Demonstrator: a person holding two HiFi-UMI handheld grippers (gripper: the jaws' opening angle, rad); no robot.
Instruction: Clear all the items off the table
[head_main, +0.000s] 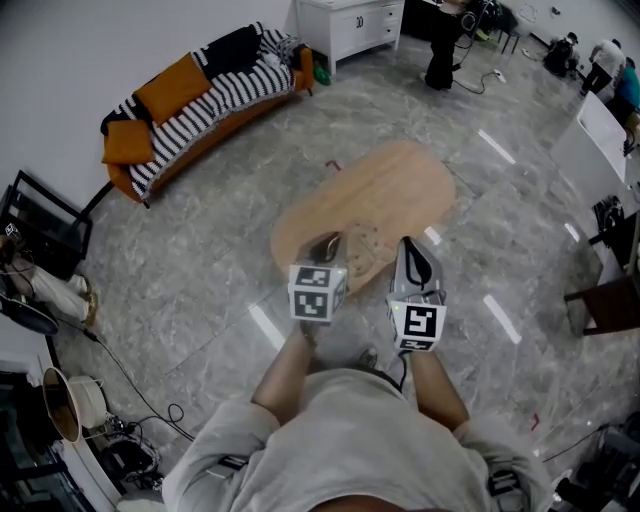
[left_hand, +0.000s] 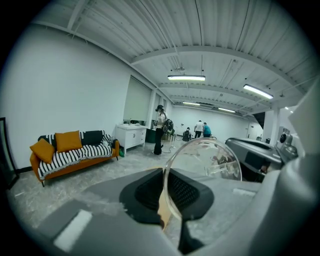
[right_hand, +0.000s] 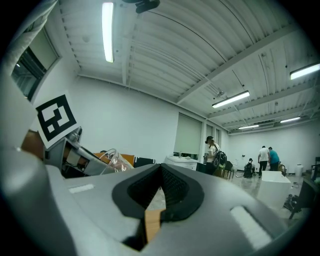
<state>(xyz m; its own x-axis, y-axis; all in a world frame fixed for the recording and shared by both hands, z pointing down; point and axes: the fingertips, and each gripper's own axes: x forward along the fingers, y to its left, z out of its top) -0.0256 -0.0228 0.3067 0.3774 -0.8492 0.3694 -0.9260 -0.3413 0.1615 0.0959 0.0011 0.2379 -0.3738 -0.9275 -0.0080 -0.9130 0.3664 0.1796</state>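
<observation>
A clear glass cup (left_hand: 202, 160) is clamped by its rim in my left gripper (left_hand: 167, 200), which is shut on it. In the head view the cup (head_main: 365, 243) hangs over the near end of the oval wooden table (head_main: 390, 185), just past the left gripper (head_main: 330, 242). The table top looks bare otherwise. My right gripper (head_main: 408, 245) sits beside it to the right, over the table's near edge. Its jaws are shut with nothing between them (right_hand: 159, 192). From the right gripper view the cup (right_hand: 114, 159) shows at the left.
An orange sofa (head_main: 200, 100) with a striped blanket stands against the far left wall, with a white cabinet (head_main: 350, 25) behind the table. A dark chair (head_main: 605, 300) is at the right. Cables and gear lie on the floor at the left. People stand far back.
</observation>
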